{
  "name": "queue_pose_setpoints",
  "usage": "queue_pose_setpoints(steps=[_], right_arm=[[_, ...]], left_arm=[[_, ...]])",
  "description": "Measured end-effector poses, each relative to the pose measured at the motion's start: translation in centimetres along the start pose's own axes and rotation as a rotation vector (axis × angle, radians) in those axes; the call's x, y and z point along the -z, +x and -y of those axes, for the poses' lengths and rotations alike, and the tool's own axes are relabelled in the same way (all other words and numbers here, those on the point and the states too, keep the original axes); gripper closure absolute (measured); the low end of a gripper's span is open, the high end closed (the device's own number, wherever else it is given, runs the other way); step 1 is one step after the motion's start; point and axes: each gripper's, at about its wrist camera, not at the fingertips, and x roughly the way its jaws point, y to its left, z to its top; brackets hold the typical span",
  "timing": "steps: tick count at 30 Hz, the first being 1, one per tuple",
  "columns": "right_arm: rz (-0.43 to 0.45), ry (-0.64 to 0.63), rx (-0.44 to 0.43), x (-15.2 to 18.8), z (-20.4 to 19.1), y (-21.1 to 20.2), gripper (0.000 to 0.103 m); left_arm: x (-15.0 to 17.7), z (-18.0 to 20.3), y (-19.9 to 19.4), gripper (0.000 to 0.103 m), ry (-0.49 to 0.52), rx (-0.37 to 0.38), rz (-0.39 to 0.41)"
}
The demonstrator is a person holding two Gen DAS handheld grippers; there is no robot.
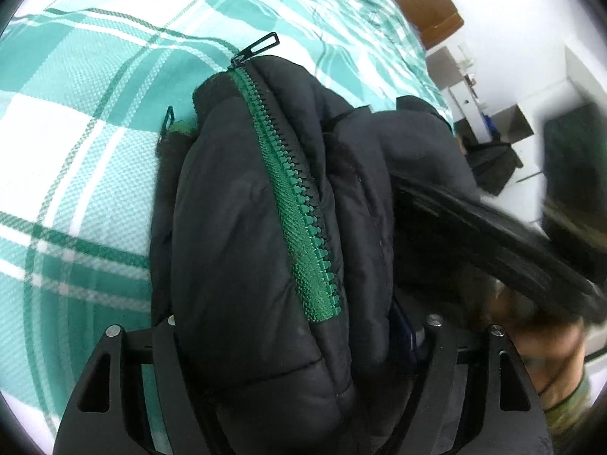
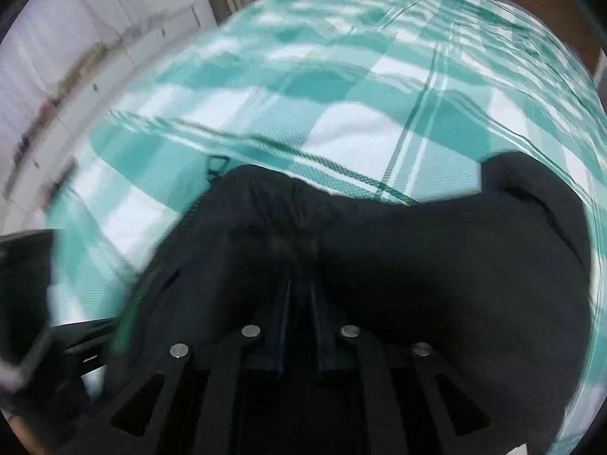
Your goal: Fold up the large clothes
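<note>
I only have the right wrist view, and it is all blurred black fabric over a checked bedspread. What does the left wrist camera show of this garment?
Observer: A black puffer jacket bunched between the left gripper fingers, with its green zipper running up the middle.
Operator: Is that zipper closed?
Observer: The stretch in view shows one open row of teeth, ending at a black slider pull at the top.
Operator: Anything else near the jacket?
Observer: The right gripper appears blurred at the jacket's right side, above the teal and white plaid bedspread.
</note>
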Motion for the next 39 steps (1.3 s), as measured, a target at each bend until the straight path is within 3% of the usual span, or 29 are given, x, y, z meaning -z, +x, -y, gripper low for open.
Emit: queue_pose_setpoints(steps=[3,5,6,8,9,13,16,22,30,32,39], right_arm=[[0.06,-0.068,-0.075,4.3,-1.5,-5.2,0.086],[0.032,-0.135,-0.116,7.6,-3.3,-6.0,0.08],[0.015,-0.174,-0.099,9.3,-4.2,-5.5,0.08],[0.07,-0.26,0.001,11.5,-5.7,-4.7,0.08],[0.089,-0.277,0.034,12.1,-6.1,-4.5,0.08],[0.118,-0.283,0.073,12.5,-6.9,-3.9,0.08],[0.111,-0.277,0.05,12.4,-6.4,-3.9,0.08],[0.11,-0.284,0.052,12.3,-6.2,-3.7,0.08],[0.117,-0.288,0.053,12.9,-6.4,-3.6,0.08],[0.115,-0.293,0.054,12.9,-6.5,-3.6,0.08],[0.129,-0.305,0.094,13.1,-6.8,-3.4,0.08]], left_arm=[[-0.1,0.2,-1.7,0.027,-0.021,0.04,-0.012],[0.1,-0.1,-3.5,0.022,-0.019,0.073,0.014],[0.1,-0.5,-4.5,0.019,-0.017,0.074,0.03],[0.5,-1.7,-5.8,0.008,-0.022,0.045,0.06],[0.6,-2.6,-6.0,0.007,-0.03,0.029,0.063],[1.4,-6.3,-5.1,0.007,-0.115,0.066,0.038],[1.8,-7.5,-4.4,0.007,-0.169,0.174,0.064],[1.3,-6.3,-1.1,0.005,-0.107,0.32,0.05],[0.9,-6.9,-0.7,0.002,-0.095,0.521,0.124],[0.9,-6.4,-0.6,0.002,-0.061,0.507,0.129],[0.6,-0.3,-0.1,0.001,0.17,0.319,0.064]])
